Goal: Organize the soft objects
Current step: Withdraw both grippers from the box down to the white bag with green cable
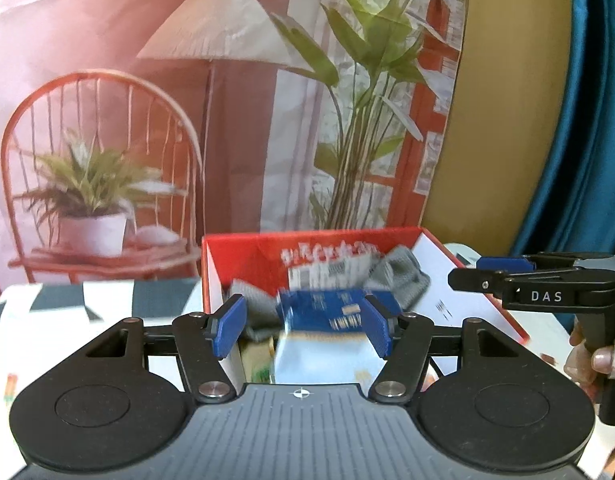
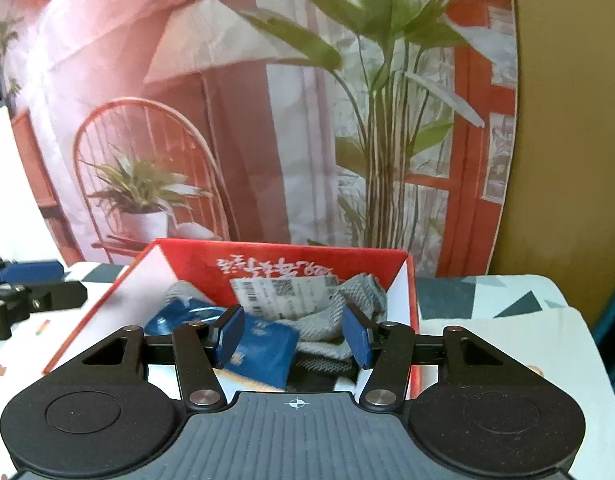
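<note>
We locate the soft objects inside the red box (image 2: 267, 258), which stands toward the far edge of the table (image 2: 487, 336), close to the printed backdrop (image 2: 211, 92). A grey knitted cloth (image 2: 339, 312) lies across the box interior, reaching from its left wall to its far right corner. A blue soft pack (image 2: 263, 350) rests on the near part of that cloth, and a white label with barcodes (image 2: 279, 290) lies against the far wall.

We hold the left gripper (image 1: 301, 326) above the near rim of the box; its blue pads stand apart and grip nothing, the blue pack showing blurred between them. The right gripper (image 2: 293, 334) sits over the same rim, jaws likewise parted and empty. A hand (image 1: 595, 356) grips the right tool's handle at the table's right edge.
</note>
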Tool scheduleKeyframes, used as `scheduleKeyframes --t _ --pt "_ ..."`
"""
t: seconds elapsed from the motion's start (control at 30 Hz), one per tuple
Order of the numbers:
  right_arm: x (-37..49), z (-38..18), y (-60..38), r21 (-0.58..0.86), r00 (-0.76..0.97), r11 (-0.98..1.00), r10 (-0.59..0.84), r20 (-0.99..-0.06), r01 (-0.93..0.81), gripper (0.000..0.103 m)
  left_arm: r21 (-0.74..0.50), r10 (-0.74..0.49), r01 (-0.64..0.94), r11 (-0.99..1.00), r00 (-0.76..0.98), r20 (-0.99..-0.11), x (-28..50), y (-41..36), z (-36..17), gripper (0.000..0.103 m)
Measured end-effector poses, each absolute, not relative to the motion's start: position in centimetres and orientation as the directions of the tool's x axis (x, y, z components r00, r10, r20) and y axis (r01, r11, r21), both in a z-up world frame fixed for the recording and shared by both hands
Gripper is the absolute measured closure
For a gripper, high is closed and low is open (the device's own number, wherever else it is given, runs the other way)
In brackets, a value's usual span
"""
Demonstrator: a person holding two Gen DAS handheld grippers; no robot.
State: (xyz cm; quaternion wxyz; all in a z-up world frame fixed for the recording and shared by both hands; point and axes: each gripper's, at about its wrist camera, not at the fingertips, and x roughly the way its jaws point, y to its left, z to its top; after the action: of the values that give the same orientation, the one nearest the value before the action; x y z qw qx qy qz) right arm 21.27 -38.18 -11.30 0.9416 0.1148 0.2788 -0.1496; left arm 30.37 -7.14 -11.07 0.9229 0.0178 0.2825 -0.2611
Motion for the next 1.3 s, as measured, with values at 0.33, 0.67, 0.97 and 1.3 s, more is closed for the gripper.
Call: scheduleKeyframes --t 0.33,0.67,0.97,1.3 --pt "15.1 -11.7 -32.6 0.172 0.865 0.943 -0.175 -0.469 0.284 0.052 -0.179 -0.472 0.457 0.872 0.684 -0.555 24.3 -4.6 -14.4 0.038" --pt "11.7 -15.8 -29.4 0.151 0.838 0.95 -0.157 -0.523 0.272 0.051 -0.197 -0.435 0.402 0.894 0.676 -0.595 21.3 -3.4 -17.8 0.039" --pt "10.3 -21.1 -25.7 0.079 0.769 0.968 -0.138 -0.624 0.238 0.023 -0.223 -0.396 0.333 0.916 0.676 -0.621 21.1 -2.2 -19.6 0.039" --pt "10.9 -23.4 -22.9 -0.042 0.739 0.99 -0.131 -0.66 0.138 0.007 -0.204 -0.376 0.322 0.925 0.689 -0.619 20.7 -1.9 -19.9 0.039"
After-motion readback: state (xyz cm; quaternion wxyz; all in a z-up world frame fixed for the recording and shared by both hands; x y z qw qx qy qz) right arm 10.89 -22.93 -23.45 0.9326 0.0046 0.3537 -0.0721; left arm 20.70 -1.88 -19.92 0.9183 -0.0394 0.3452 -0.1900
